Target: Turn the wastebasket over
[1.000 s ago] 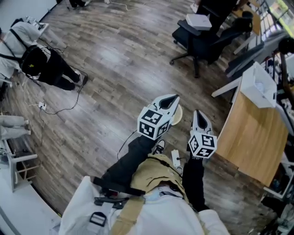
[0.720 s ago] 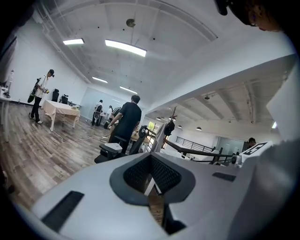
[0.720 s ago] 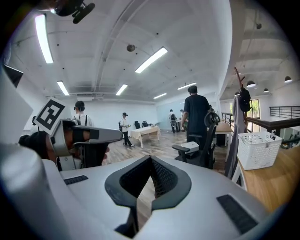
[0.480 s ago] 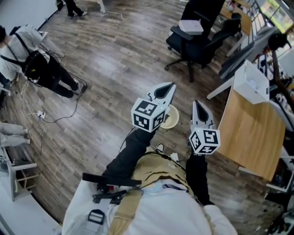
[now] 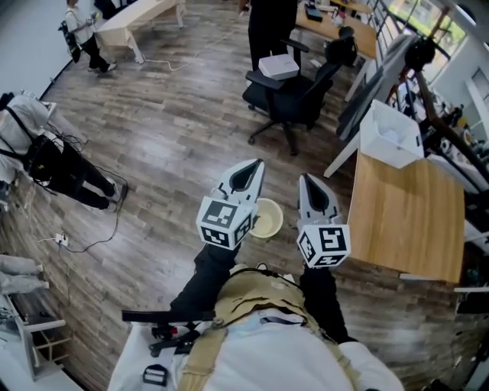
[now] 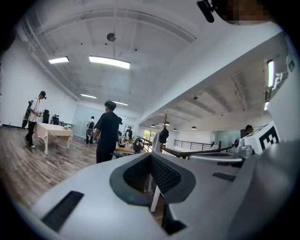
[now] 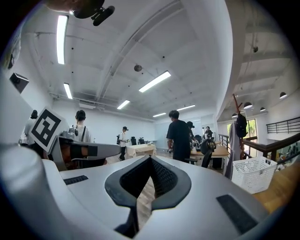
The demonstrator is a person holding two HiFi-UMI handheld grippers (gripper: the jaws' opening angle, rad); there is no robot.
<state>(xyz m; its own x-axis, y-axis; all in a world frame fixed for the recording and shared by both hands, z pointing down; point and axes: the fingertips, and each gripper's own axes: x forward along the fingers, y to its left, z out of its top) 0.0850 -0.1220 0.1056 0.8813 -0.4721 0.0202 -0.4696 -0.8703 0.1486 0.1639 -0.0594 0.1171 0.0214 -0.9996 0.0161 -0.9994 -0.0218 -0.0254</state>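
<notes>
Both grippers have come up toward the camera over the last second, and the left gripper (image 5: 250, 172) and right gripper (image 5: 309, 187) now point level, side by side. Each has its jaws closed together with nothing between them, as each gripper view shows (image 6: 151, 157) (image 7: 150, 160).

One wastebasket (image 5: 267, 218) stands on the floor below, showing between the two grippers. It is round and cream, with its mouth up and its near edge hidden behind the left gripper's marker cube. It is too small to tell whether anything lies inside.

Grey-brown wood planks make up the floor (image 5: 168, 130) of an open office. At the right stands one wooden desk (image 5: 405, 206) carrying one white mesh basket (image 5: 390, 136). Beyond the grippers is one black office chair (image 5: 294, 95) with one white box (image 5: 277, 66) on its seat. Three people show in the head view: one bent over at the left (image 5: 46, 156), one at the top left (image 5: 80, 23) and one in black behind the chair (image 5: 269, 23).
</notes>
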